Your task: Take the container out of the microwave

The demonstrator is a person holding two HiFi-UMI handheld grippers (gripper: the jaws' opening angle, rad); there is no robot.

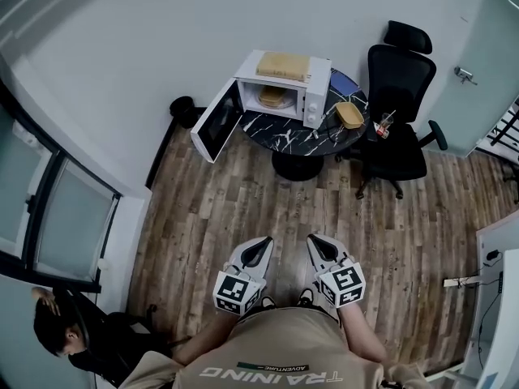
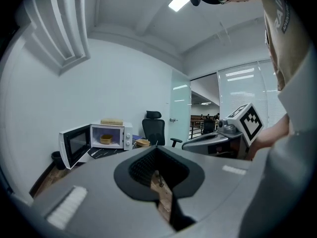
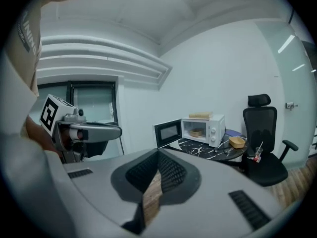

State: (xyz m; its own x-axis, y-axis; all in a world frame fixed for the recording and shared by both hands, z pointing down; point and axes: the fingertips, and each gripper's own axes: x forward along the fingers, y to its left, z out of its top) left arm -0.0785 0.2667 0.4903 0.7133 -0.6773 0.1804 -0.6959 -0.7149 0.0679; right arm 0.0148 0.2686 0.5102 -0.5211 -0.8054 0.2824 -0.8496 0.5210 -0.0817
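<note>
the left gripper (image 1: 263, 243) has its jaws drawn together to a point, with only a thin slit behind the tips through which the wood floor (image 1: 243, 209) shows; nothing sits between them. the right gripper (image 1: 315, 241) is the same, jaws closed up and empty. both are held side by side, close to the person's body, above the floor and well apart from the table, tips pointing toward the microwave. each carries its marker cube (image 1: 237, 292) at the rear.

ahead stands a round black marble-patterned table (image 1: 280, 132) bearing a white microwave (image 1: 315, 97). its door (image 1: 216, 123) is swung wide open to the left. the tan container (image 1: 272, 97) sits inside the cavity, untouched. a flat tan object (image 1: 284, 65) lies on the microwave's top. a second tan container (image 1: 350, 114) rests on the table just right of the microwave. a black office chair (image 1: 401, 87) stands beside the table on the right, and a small black bin (image 1: 184, 108) sits on the floor by the wall to the left.
</note>
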